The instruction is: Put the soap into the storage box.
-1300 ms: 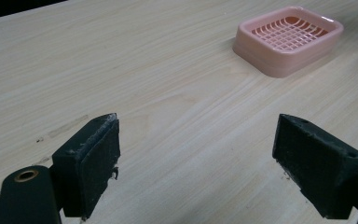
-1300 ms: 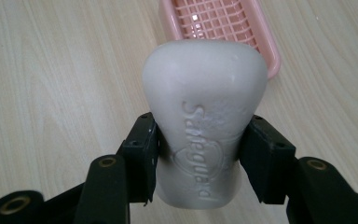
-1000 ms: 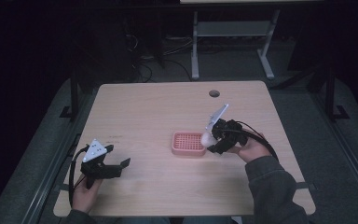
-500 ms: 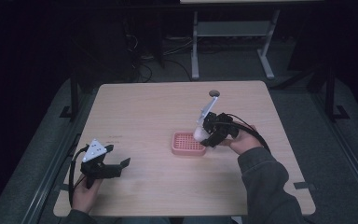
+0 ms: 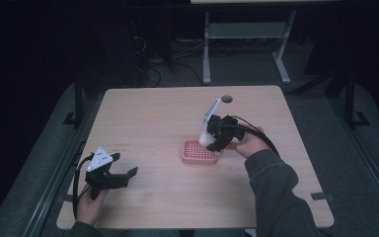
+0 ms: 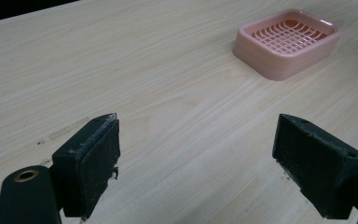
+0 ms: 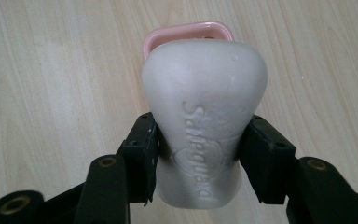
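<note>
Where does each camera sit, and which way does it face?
High view: above the near edge, facing forward-down on the table; forearms, both tools.
Left gripper view: on the left tool, low over the table, open jaws toward the dish.
Right gripper view: on the right tool, facing down; soap clamped.
All share the dish.

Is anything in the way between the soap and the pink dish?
Nothing visible. The right hand-held gripper holds the white soap bar above the pink soap dish, whose grid looks bare in the left gripper view.
</note>
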